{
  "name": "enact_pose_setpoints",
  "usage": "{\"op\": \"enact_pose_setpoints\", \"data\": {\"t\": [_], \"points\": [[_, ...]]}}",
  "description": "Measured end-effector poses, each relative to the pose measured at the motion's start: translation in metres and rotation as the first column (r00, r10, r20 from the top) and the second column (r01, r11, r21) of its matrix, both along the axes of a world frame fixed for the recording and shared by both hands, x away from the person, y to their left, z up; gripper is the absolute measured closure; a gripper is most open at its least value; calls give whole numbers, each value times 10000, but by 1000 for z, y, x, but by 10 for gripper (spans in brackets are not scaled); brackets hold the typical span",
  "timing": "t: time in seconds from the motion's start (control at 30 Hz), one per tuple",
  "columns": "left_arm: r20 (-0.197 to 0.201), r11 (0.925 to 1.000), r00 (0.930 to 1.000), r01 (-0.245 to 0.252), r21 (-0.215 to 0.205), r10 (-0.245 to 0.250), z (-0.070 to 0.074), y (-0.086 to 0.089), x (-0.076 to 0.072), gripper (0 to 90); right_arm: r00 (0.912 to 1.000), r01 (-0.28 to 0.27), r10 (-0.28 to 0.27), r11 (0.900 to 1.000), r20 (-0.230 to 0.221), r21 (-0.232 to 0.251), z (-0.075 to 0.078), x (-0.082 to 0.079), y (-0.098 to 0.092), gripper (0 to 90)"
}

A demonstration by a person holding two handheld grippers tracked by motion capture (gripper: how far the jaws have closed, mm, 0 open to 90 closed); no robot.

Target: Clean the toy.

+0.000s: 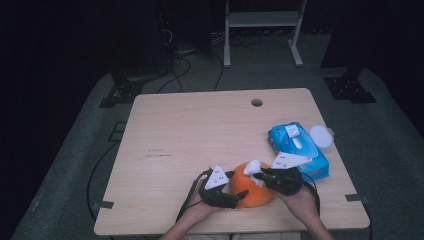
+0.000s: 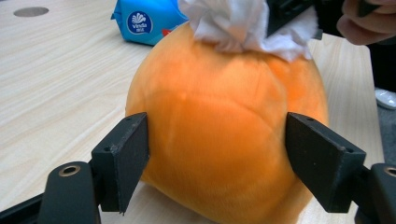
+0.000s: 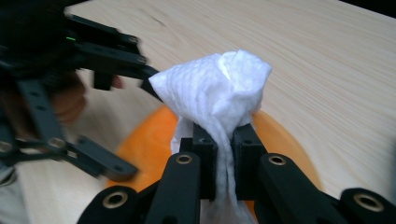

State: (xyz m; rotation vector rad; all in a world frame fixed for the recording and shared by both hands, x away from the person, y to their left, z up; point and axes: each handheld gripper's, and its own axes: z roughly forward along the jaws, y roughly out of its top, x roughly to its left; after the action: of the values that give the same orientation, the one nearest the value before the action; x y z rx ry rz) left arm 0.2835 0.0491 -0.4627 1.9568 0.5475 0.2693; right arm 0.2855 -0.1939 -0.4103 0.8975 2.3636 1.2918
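Worktop (image 1: 175, 140): a pale wood-grain board with a round hole (image 1: 257, 102) near its far edge; its left half lies bare. Orange plush ball (image 1: 251, 192): it sits near my edge of the worktop, between my two hands; I judge it soft, light and springy, likely to dent and roll under a push, so it is best braced low on its two flanks. Blue wipe pack (image 1: 300, 147): it lies just beyond and to the right of the ball, lid up, near enough that my right hand could catch it on a wide sweep; a white round cap (image 1: 321, 135) rests beside its far corner. Left tool (image 2: 217, 158): its jaws are spread to either side of the ball's lower half, the pads at the plush flanks; whether they press into it I cannot tell. Right tool (image 3: 224, 161): its jaws are pressed together on a bunched white wipe (image 3: 217, 91), held over the crown of the ball and, in the left gripper view, resting on it. The wipe I judge thin, limp and easily torn or dragged loose, so the pinch belongs on its gathered neck, as here.
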Motion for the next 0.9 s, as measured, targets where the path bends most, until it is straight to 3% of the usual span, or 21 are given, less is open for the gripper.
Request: {"op": "enact_pose_setpoints", "data": {"t": [0.1,0.2,0.23,0.27,0.33,0.47,0.53,0.63,0.7,0.77,0.8,0.9], "points": [[198,10000,9998,49,6,-49,5,-1,-1,227,10000,85,-85,10000,7,40,0,-2,-1,819],[1214,9998,9926,63,-213,-37,12,-2,-6,165,9995,-319,319,9989,1,356,1,-6,6,820],[1284,9997,9917,61,-219,-33,13,-2,-6,158,9986,-515,519,9977,-63,446,0,-7,11,820],[1087,10000,9941,62,46,-67,12,-4,-4,163,9977,-668,671,9969,-65,414,-1,-9,15,820],[671,10000,9977,0,51,-3,6,-3,-2,215,9979,-612,611,9981,235,30,3,-11,19,822],[-61,9998,9998,-185,-100,184,0,2,5,247,9994,163,-164,9999,320,28,7,-3,-3,822],[-88,9997,9997,-228,-76,227,-1,2,5,248,9955,913,-907,9956,290,-207,2,3,-21,822],[-13,9999,9999,-124,-91,124,0,3,4,246,9914,1212,-1194,9921,-532,314,-8,12,-40,822],[268,9996,9996,-54,-281,62,4,4,4,196,9936,991,-949,9925,-610,709,-9,11,-39,822],[801,9982,9968,7,-603,42,10,6,4,129,9970,703,-666,9923,-400,1018,-6,7,-30,823],[863,9973,9963,67,-732,-3,11,7,4,114,9984,530,-502,9922,-273,1131,-3,4,-25,822],[627,9984,9978,245,-505,-213,9,9,5,160,10000,-24,22,9912,19,1324,2,-2,-12,822]]}}
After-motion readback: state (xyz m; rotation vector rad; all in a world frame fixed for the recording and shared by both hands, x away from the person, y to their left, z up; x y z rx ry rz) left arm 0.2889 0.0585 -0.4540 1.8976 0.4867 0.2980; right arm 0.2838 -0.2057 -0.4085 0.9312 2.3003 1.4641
